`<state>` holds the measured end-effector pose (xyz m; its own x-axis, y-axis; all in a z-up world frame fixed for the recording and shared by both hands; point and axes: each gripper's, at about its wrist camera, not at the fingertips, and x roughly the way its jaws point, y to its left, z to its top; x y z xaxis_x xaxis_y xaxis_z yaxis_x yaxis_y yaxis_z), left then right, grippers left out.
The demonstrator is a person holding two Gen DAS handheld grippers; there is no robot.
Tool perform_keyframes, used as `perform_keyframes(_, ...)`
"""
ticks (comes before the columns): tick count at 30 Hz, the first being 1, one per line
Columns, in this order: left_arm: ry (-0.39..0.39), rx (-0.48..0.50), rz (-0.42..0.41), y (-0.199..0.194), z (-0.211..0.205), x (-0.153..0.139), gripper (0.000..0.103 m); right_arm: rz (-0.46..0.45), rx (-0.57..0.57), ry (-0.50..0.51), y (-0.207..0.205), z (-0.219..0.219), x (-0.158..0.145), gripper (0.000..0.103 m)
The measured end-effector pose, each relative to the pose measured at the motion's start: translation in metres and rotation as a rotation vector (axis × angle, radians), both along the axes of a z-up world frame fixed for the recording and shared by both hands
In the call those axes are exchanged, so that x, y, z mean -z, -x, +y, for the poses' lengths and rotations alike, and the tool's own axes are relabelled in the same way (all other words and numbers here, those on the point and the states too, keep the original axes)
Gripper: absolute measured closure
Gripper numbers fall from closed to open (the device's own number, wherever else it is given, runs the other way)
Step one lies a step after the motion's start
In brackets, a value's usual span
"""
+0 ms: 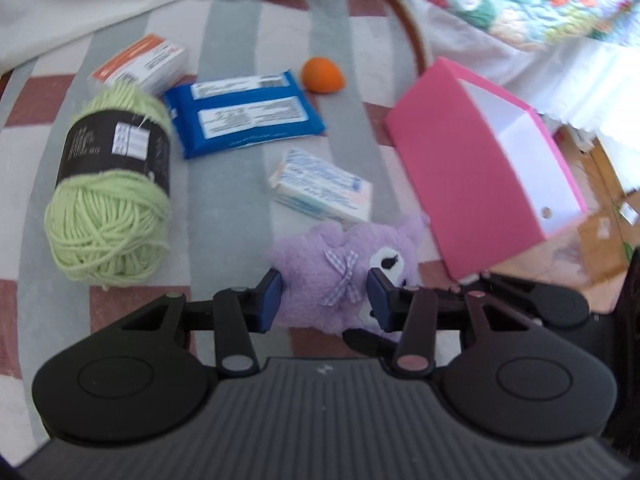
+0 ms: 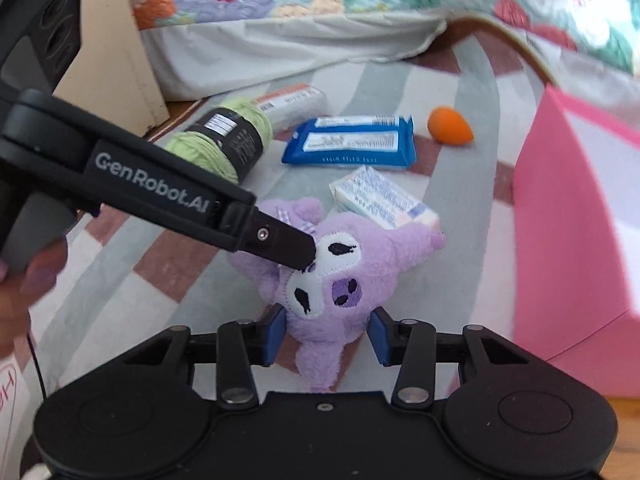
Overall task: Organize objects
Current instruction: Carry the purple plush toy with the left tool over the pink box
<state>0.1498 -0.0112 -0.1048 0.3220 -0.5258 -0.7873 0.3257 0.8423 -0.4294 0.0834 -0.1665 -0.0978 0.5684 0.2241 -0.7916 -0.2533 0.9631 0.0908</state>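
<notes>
- Here, low in the left wrist view, the fluffy lilac plush toy [image 1: 336, 280] sits between the blue pads of the left gripper [image 1: 324, 296], whose fingers [image 1: 272, 300] press into its fur on both sides: a grip on the toy.
- In the right wrist view the same plush toy [image 2: 352, 280] lies at lower centre, face up, and the right gripper [image 2: 326, 334] clamps its lower body, both blue fingers [image 2: 276, 334] touching the fur.
- The left gripper's black arm reaches in from the left of that view, its tip against the toy's white face patch.
- The toy rests on a striped rug [image 1: 224, 40] in grey, white and dusty red.
- At the right of the left wrist view stands an open pink cardboard box [image 1: 472, 168], tilted; its white inside, as far as visible, holds nothing.
- Upper left of the toy lie a green yarn ball [image 1: 108, 200], a blue wipes pack [image 1: 244, 116] and a small white carton [image 1: 324, 188], the carton just beside the toy.
</notes>
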Motion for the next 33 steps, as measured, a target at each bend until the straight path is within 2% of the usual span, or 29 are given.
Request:
perform_keyframes(8,0.026,0.052,0.016,0.017,-0.008,-0.030,0.059,0.002,-0.062,0.012,0.018,-0.018,-0.038,0.054)
perform_keyframes(16,0.000,0.102,0.015,0.041,-0.019,-0.061,0.064,0.066,-0.068,-0.068,0.031,-0.040,-0.068,0.054)
perform_keyframes(24,-0.047,0.149,-0.050,0.069,-0.030,-0.112,0.064,0.073,-0.082,-0.136,0.050,-0.053,-0.109,0.054)
perform_keyframes(29,-0.080,0.168,-0.119,0.086,-0.040,-0.136,0.065,0.056,-0.084,-0.140,0.058,-0.058,-0.130,0.054)
perform_keyframes(33,-0.081,0.172,-0.131,0.094,-0.046,-0.152,0.064,0.052,-0.093,-0.146,0.065,-0.066,-0.144,0.054)
